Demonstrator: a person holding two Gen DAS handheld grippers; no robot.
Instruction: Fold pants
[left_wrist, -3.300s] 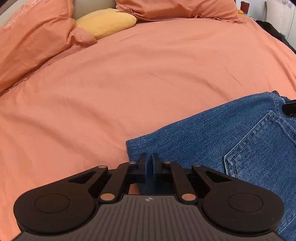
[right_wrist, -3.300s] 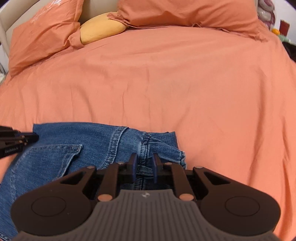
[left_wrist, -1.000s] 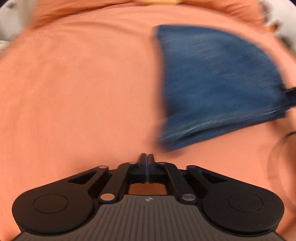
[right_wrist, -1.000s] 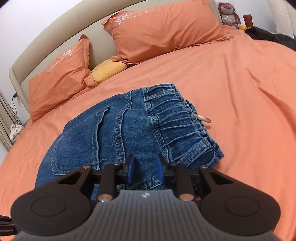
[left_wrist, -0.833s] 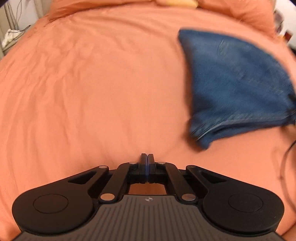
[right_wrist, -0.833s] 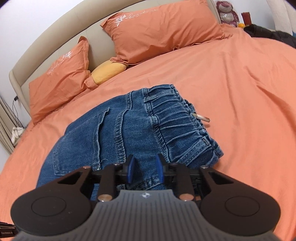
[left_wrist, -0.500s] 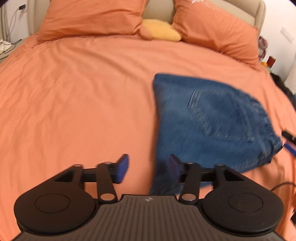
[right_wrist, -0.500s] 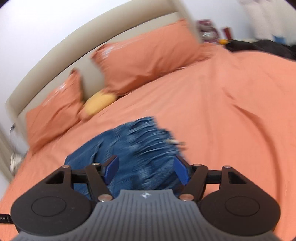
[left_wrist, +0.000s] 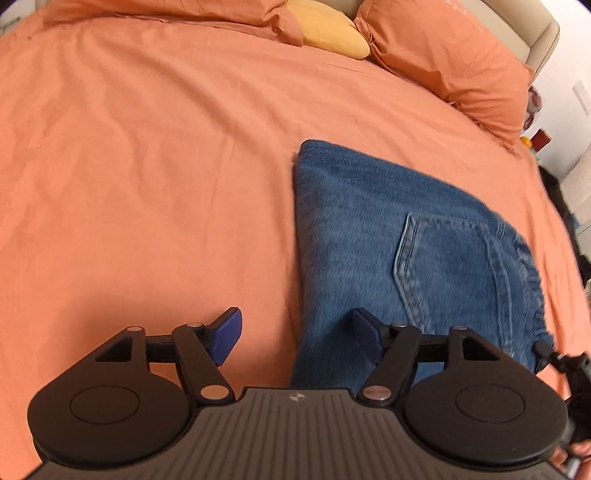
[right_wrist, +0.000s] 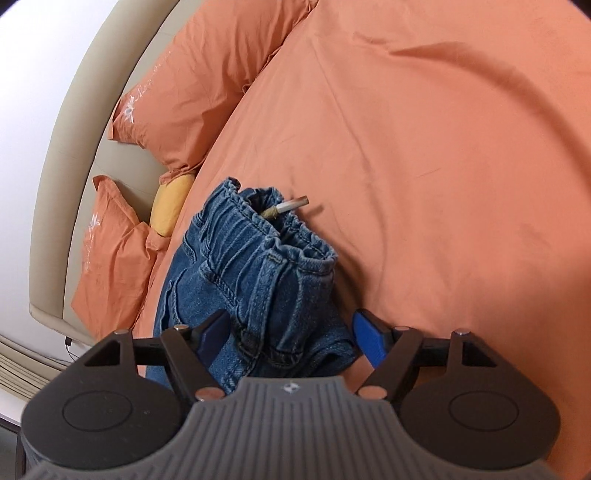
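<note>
The blue denim pants (left_wrist: 399, 251) lie folded into a compact stack on the orange bed, back pocket facing up. In the right wrist view the pants (right_wrist: 251, 280) show their gathered elastic waistband, with a drawstring tip (right_wrist: 291, 205) sticking out. My left gripper (left_wrist: 297, 338) is open and empty, raised above the near left edge of the stack. My right gripper (right_wrist: 291, 341) is open and empty, above the waistband end. The right gripper's tip also shows at the far right of the left wrist view (left_wrist: 565, 363).
The orange bed sheet (left_wrist: 147, 166) spreads wide around the pants. Orange pillows (left_wrist: 450, 62) and a yellow cushion (left_wrist: 328, 31) lie by the beige headboard (right_wrist: 85, 122). Dark clothing (left_wrist: 565, 199) lies at the bed's right edge.
Both grippers opened and let go of the pants, then lifted back from the stack. The folded pants now rest on the bed.
</note>
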